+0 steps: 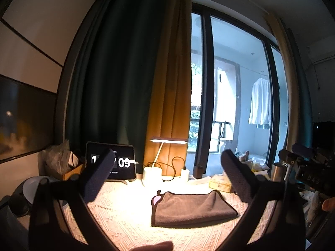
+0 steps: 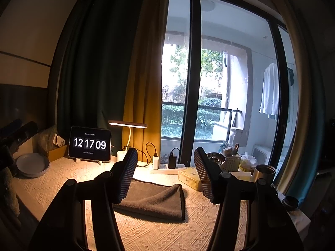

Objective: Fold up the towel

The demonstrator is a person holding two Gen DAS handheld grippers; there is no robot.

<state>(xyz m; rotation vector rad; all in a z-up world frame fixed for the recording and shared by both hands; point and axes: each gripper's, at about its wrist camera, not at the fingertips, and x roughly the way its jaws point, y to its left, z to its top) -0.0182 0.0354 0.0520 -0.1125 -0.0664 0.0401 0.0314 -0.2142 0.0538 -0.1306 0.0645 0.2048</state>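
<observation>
A grey-brown towel point(image 1: 192, 208) lies folded in a flat rectangle on the cream knitted tablecloth point(image 1: 125, 219), with a pink patch at its left corner. It also shows in the right wrist view point(image 2: 155, 202). My left gripper point(image 1: 167, 167) is open and empty, held above and in front of the towel. My right gripper point(image 2: 165, 163) is open and empty, held above the towel's near edge. The right gripper's body shows at the right edge of the left wrist view.
At the back stand a tablet clock point(image 2: 90, 144), a lit desk lamp point(image 2: 127, 124), a power strip with chargers point(image 2: 165, 166), a tissue box point(image 2: 189, 177), a metal cup point(image 2: 264, 172) and a grey plate point(image 2: 32, 166). Curtains and a window lie behind.
</observation>
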